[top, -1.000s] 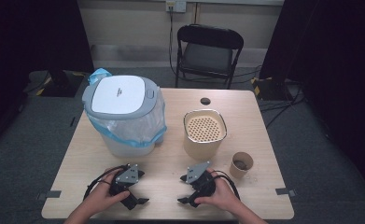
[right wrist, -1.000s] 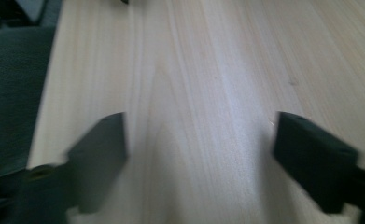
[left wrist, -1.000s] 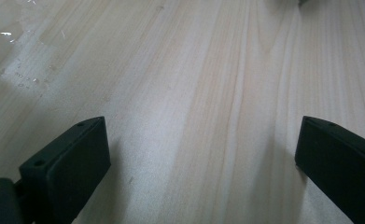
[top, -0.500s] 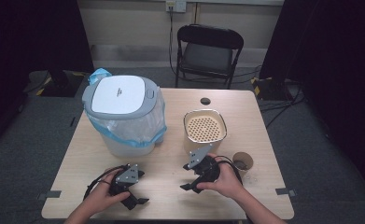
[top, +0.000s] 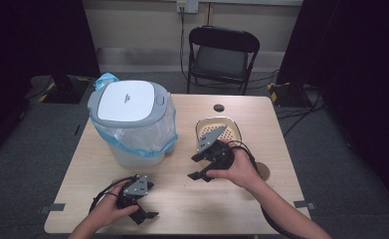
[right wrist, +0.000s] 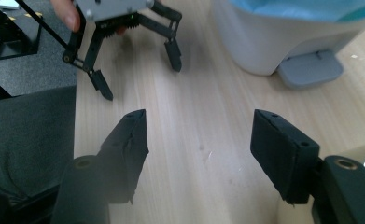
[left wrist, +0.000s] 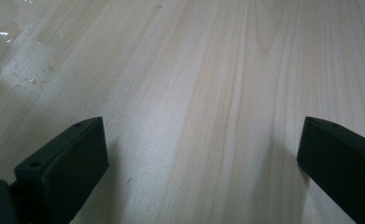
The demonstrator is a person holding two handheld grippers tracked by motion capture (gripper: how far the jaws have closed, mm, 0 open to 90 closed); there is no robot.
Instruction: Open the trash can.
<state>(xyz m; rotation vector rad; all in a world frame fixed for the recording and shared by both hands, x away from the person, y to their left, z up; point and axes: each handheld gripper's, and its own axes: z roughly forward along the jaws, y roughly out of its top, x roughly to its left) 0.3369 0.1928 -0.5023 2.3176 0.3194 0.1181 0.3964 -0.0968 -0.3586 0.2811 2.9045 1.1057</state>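
At the left of the pale wooden worktop, the left gripper rests near the front edge, its black fingers spread wide with nothing between them. Behind it stands a white lidded bin with a blue liner. To the right, the right gripper hangs raised above the worktop, just before a cream perforated container; its fingers, half apart, have just been closing on nothing.

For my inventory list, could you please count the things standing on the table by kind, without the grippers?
Bin with lid and plastic liner: 1
Beige container with perforated top: 1
Small brown cup, partly hidden behind the hand: 1
Total: 3
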